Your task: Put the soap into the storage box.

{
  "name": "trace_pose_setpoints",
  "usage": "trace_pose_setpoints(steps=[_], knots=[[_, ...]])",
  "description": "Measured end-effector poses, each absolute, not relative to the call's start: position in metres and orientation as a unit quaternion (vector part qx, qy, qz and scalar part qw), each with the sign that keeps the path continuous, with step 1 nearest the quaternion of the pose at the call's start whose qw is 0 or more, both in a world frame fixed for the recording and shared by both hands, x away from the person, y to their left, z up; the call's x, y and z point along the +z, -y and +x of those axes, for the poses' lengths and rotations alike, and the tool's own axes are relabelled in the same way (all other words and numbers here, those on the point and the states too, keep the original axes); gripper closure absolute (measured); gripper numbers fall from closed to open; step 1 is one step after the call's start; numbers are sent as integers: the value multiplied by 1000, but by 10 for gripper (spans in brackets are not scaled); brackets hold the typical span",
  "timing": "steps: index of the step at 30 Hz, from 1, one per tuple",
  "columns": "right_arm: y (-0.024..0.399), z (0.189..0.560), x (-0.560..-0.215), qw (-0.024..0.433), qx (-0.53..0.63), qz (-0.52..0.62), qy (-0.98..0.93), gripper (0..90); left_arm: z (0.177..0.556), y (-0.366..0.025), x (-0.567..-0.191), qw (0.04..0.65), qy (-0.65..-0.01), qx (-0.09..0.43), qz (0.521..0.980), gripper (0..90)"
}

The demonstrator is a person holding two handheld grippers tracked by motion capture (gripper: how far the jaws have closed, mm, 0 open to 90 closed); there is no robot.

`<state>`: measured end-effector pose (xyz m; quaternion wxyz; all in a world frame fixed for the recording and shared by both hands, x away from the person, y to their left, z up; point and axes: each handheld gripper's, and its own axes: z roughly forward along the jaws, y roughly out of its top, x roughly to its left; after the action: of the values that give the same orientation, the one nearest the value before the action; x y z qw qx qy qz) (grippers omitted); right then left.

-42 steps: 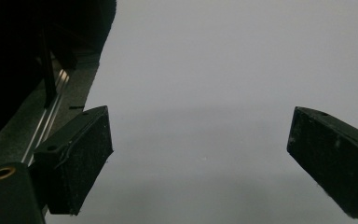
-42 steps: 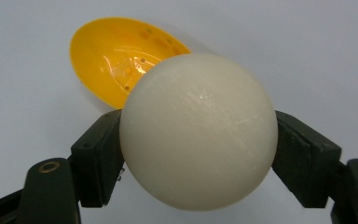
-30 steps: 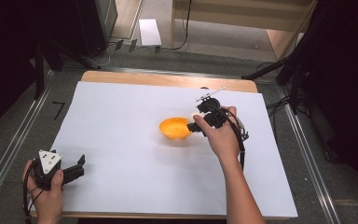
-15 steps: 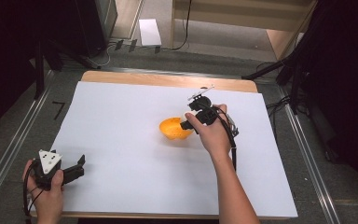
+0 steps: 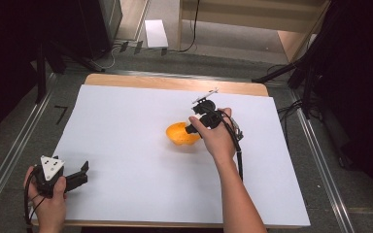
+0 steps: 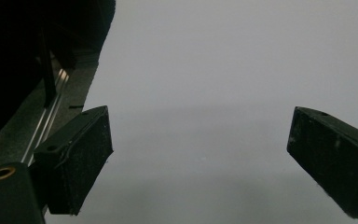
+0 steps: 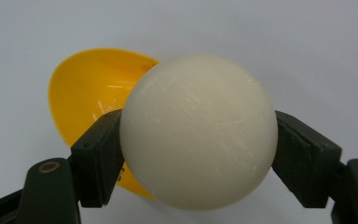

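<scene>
Presently, the right gripper [image 7: 198, 154] is clamped on a cream ball [image 7: 198, 131], one jaw pressing each side of it. Just behind the ball sits a yellow bowl [image 7: 86, 88], tilted with its hollow toward the camera; whether ball and bowl touch cannot be told. From the high view, the bowl [image 5: 180, 134] lies near the middle of the white desk [image 5: 126, 121], beside the right gripper [image 5: 194, 127]. Well apart, at the near left corner, the left gripper [image 5: 80, 174] has its jaws wide apart, holding nothing.
</scene>
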<state>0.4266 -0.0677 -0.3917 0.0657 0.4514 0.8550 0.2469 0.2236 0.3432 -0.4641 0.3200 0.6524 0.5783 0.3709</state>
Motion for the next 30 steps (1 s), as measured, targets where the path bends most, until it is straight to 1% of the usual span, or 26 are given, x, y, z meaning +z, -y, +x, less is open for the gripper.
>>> trace_pose_setpoints(steps=[11,17,30], knots=[[63,428,-393,64,255,452,-852,246,224,-343,-464,319,-578,371,653,70],[55,425,-393,55,256,443,-858,246,224,-343,-464,316,-578,371,655,70],[44,421,-405,45,237,443,-863,245,224,-343,-464,318,-577,370,655,70]])
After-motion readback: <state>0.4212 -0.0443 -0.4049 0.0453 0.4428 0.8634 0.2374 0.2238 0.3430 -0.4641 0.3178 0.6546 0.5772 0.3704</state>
